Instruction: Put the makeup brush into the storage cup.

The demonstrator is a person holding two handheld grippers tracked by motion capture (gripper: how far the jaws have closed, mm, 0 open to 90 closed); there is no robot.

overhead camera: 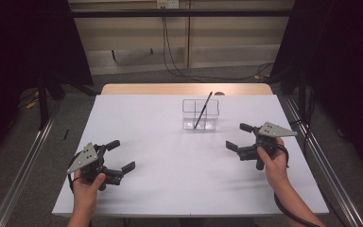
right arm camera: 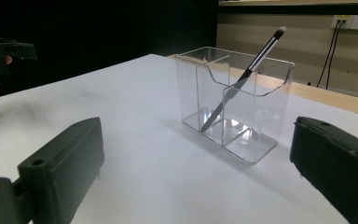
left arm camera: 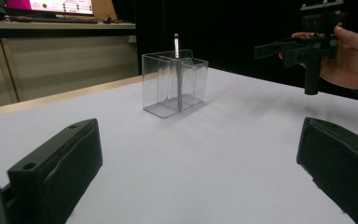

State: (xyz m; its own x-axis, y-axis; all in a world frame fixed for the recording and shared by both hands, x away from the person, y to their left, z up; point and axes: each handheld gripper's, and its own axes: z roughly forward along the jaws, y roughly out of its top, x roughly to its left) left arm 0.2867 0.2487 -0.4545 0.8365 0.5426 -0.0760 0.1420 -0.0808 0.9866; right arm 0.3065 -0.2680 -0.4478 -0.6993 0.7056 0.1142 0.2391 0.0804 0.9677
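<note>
slim dark makeup brush (overhead camera: 202, 111) leans inside the clear plastic divided organizer (overhead camera: 200, 114) on the white bench (overhead camera: 170, 179), left gripper (overhead camera: 124, 156) and right gripper (overhead camera: 238, 136) both spread wide, empty, apparently finished.

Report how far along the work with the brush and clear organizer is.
Looks done: the brush leans inside the clear organizer, tip above the rim. In hand: nothing; the left tool and right tool hover open and empty on either side. Left: either nothing more or lifting the brush out; can't tell which.
</note>
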